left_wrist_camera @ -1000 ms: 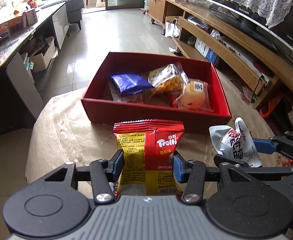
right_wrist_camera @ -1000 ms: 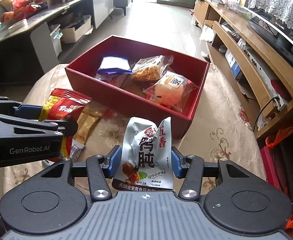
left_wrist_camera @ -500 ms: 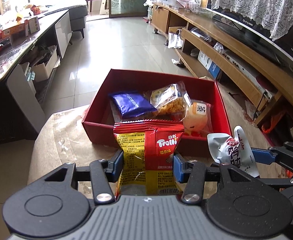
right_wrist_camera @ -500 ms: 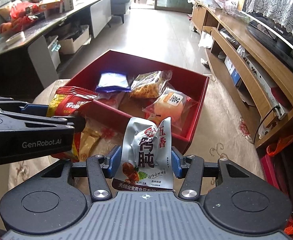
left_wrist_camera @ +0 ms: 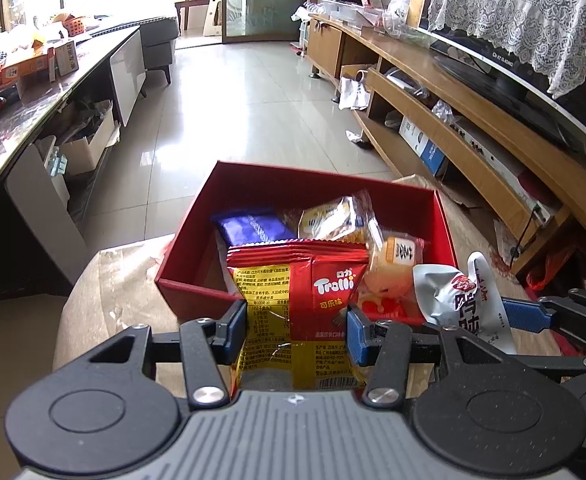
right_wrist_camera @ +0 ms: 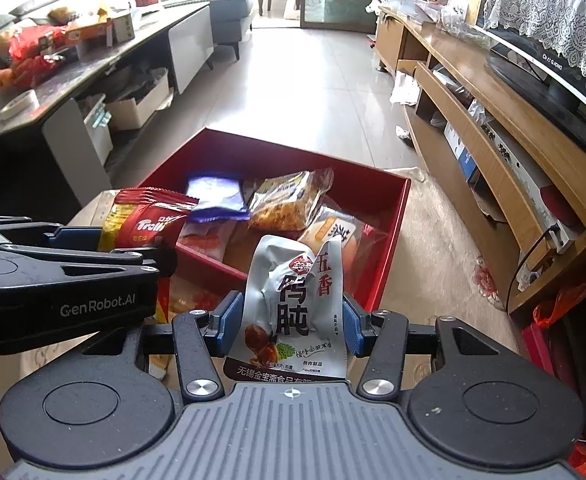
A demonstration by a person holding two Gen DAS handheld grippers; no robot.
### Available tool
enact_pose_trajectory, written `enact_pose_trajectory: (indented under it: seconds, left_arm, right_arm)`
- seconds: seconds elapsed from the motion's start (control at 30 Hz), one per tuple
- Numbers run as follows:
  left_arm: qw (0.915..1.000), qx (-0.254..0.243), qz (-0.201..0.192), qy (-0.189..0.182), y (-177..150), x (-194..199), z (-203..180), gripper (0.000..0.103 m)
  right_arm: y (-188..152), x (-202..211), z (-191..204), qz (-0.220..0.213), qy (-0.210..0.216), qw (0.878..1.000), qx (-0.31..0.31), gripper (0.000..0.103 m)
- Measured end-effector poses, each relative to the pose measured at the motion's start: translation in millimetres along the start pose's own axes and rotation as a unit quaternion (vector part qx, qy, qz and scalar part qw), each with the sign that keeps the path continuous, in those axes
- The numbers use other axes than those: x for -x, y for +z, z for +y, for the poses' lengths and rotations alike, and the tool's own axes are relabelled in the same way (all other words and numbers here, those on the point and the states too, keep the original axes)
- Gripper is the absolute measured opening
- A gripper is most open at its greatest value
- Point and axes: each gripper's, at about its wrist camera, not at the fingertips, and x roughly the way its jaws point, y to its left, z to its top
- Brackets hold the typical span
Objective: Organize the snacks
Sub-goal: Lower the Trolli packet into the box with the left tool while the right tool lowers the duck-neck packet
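Carrying: two snack packets, one in each gripper, toward the red box (left_wrist_camera: 447,226)
Left gripper (left_wrist_camera: 297,326): clenched on the red-and-yellow Trolli packet (left_wrist_camera: 297,300), pads pressing its two side edges, packet upright
Right gripper (right_wrist_camera: 289,320): clenched on the silver packet (right_wrist_camera: 293,300), crumpled at its top, held upright
Position of held items: both hang at the near wall of the red box; whether they are past the rim cannot be told
Red box: open-topped, resting on a beige patterned cloth (right_wrist_camera: 429,248) over a low table
Already in the box: blue packet (right_wrist_camera: 217,196), clear bag of golden snacks (right_wrist_camera: 289,200), clear-wrapped bun (left_wrist_camera: 393,268)
Step in hand (judged): transport, drop not yet made
Next move (judged): bring each packet clear over the near wall, then part the jaws above a free patch of box floor
In the way: the near wall itself; the bun and golden snack bag crowd the right side, leaving more room at the near left; the two grippers sit close beside each other and could knock together
Still outside the box: a tan wrapped item (right_wrist_camera: 183,300) on the cloth below the left gripper, mostly hidden
Surroundings: tiled floor (left_wrist_camera: 233,100), wooden TV unit (right_wrist_camera: 513,128) at right, cluttered dark table (left_wrist_camera: 21,116) at left
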Motion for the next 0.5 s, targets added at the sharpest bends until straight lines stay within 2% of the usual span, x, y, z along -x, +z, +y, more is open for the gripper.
enact_pose_trajectory:
  seconds: [0.5]
  left_arm:
    - [0.9998,0.01,-0.017,0.006,38,-30,-5,0.046]
  right_arm:
    - [35,-27,-10,-0.007,-0.003,1.0,-0.008,0.059]
